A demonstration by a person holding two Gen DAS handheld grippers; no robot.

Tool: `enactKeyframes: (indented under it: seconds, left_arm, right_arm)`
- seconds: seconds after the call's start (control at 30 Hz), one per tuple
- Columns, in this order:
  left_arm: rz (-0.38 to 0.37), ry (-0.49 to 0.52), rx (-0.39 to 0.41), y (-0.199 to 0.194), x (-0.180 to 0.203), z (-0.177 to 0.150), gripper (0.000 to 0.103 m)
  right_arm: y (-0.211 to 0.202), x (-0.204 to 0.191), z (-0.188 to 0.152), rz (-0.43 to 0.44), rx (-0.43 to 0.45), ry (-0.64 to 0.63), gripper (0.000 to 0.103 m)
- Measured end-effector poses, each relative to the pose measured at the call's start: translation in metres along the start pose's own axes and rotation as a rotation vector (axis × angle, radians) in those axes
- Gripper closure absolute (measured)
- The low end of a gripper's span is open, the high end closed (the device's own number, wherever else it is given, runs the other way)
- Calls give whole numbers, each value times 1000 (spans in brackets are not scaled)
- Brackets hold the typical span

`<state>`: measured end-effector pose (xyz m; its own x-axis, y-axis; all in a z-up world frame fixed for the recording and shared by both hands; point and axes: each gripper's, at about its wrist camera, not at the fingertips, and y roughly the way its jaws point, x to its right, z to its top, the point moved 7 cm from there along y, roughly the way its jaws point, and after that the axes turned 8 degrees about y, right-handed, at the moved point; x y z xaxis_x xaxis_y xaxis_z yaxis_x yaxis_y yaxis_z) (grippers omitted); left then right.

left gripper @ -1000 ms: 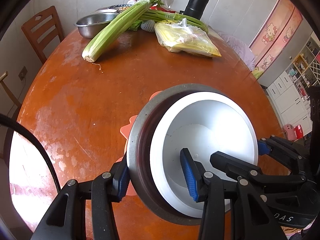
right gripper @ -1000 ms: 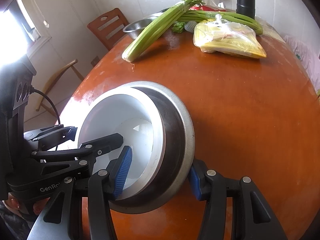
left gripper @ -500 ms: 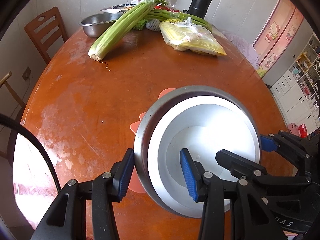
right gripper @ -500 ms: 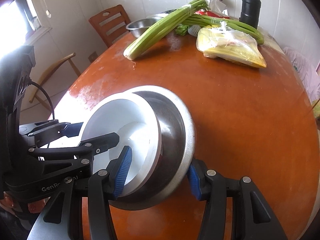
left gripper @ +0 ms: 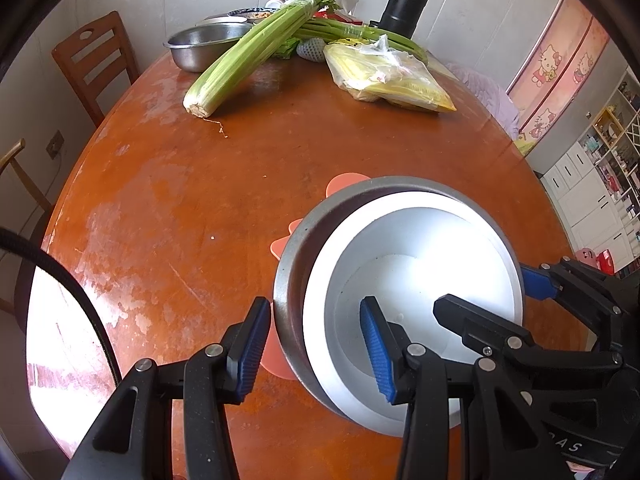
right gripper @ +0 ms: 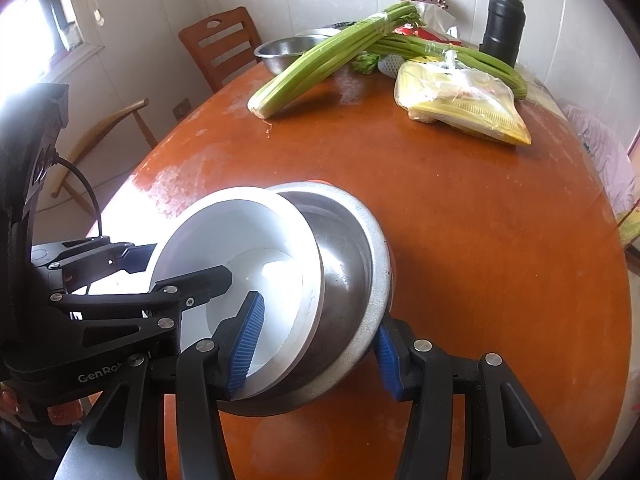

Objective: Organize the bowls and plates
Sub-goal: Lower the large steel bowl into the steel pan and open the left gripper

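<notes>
A steel bowl [left gripper: 290,276] with a white bowl [left gripper: 404,248] nested inside hangs slightly tilted over a pink mat [left gripper: 344,182] on the round wooden table [left gripper: 180,200]. My left gripper [left gripper: 314,312] is shut across both bowl walls on the near-left side, one blue pad outside the steel, the other inside the white bowl. In the right wrist view, my right gripper [right gripper: 318,320] is shut the same way on the opposite side of the steel bowl [right gripper: 348,264]. The white bowl [right gripper: 224,240] sits skewed in it, raised on the left gripper's [right gripper: 182,266] side.
At the far end of the table lie long celery stalks [left gripper: 248,64], a steel basin [left gripper: 200,44], a clear bag of yellow food [left gripper: 388,80] and a black flask [left gripper: 404,4]. A wooden chair [left gripper: 92,64] stands at the far left, white cabinets at the right.
The nested bowls were tipped steeply on edge a second ago. They have swung back toward level above the pink mat, both grippers still clamped on them.
</notes>
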<state>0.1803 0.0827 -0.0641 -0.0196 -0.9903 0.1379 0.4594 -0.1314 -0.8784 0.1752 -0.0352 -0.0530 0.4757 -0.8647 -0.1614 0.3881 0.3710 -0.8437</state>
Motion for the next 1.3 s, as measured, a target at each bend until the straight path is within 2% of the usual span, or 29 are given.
enactKeyframes:
  seconds: [0.43, 0.87, 1.3]
  left_arm:
    - [8, -5, 2, -2, -1, -2, 57]
    - [-18, -19, 36, -14, -3, -2, 56]
    - [-7, -8, 68, -25, -1, 0, 50]
  right_arm:
    - [2, 1, -2, -26, 6, 3, 48]
    - [1, 2, -2, -67, 16, 1, 48]
    - [-7, 10, 4, -143, 74, -4, 48]
